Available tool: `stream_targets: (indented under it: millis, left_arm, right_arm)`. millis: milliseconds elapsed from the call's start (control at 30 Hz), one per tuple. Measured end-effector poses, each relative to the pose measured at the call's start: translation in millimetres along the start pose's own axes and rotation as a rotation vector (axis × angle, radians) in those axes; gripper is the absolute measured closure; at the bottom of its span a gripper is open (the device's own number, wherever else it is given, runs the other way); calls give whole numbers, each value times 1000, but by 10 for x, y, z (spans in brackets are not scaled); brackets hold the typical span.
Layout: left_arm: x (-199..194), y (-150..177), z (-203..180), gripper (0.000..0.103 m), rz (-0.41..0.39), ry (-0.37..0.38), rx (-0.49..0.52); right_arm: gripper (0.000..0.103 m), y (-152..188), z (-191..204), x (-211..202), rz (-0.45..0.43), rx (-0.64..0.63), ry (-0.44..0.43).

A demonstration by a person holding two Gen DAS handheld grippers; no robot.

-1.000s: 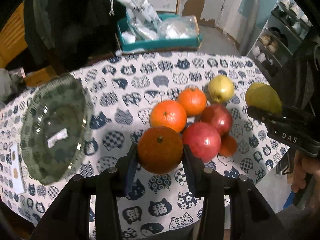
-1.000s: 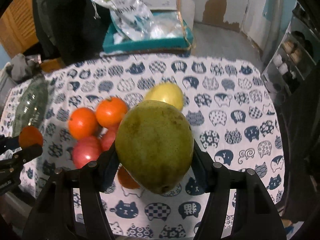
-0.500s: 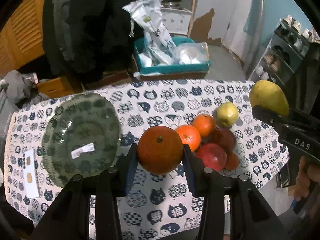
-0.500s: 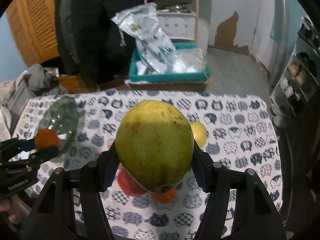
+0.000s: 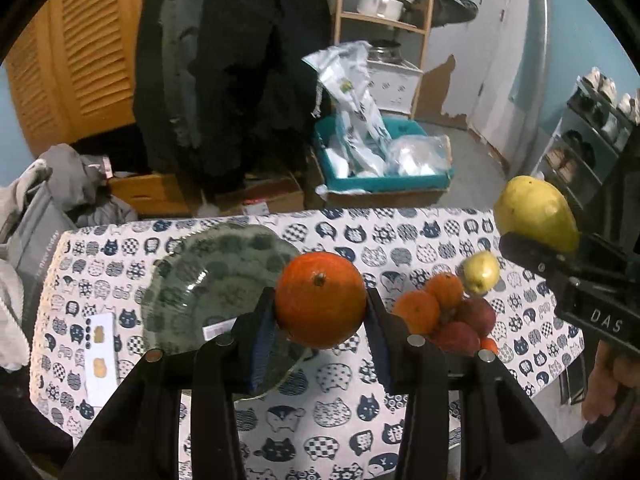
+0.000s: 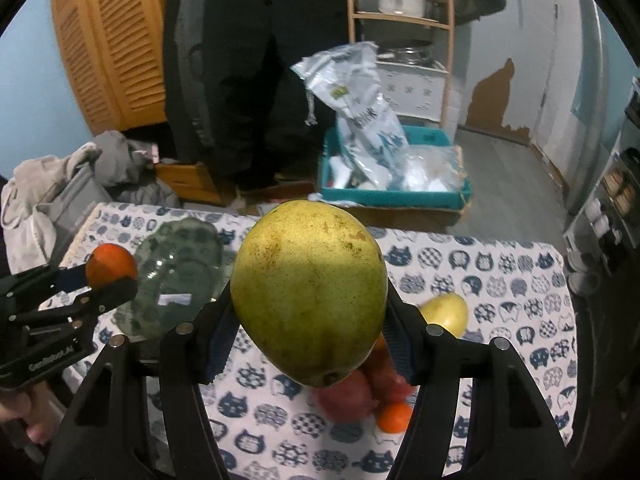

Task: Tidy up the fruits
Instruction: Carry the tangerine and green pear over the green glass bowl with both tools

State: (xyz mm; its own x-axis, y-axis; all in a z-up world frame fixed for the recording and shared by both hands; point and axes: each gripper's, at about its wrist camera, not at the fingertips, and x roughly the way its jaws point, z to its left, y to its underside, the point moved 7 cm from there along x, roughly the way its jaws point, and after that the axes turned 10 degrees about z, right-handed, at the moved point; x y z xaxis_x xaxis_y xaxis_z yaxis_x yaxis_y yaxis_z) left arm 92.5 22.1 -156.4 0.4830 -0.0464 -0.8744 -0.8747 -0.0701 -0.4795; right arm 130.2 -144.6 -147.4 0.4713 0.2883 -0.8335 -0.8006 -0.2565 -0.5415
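The left gripper [image 5: 320,332] is clamped on a large orange [image 5: 320,300] at the centre of the left wrist view, held above the table. The right gripper [image 6: 308,340] is clamped on a yellow-green mango [image 6: 308,288], filling the middle of its frame. Behind the orange, left of centre, a green glass bowl [image 5: 200,280] sits on the cat-print tablecloth [image 5: 400,240]. To the right lies the fruit pile [image 5: 448,312]: oranges, red fruits and a yellow one.

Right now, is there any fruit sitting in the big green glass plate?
No, the green glass plate holds no fruit; the orange in front of it is held up in the left gripper.
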Motion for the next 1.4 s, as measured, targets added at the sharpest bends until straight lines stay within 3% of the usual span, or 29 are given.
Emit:
stream_targets:
  millis: [300, 633, 1067, 1400]
  left_arm:
    - [-99, -60, 418, 59, -27, -34, -57]
    - [-20, -46, 910, 59, -4, -61, -124]
    - [419, 104, 1452, 59, 94, -71, -200]
    - [947, 322, 1701, 59, 219, -70, -264]
  right_arm:
    - [38, -188, 431, 78, -3, -43, -44]
    - [38, -398, 1007, 286, 15, -93, -102]
    - [38, -475, 1566, 863, 110, -149, -146]
    - [38, -274, 1755, 1509, 256, -166, -165]
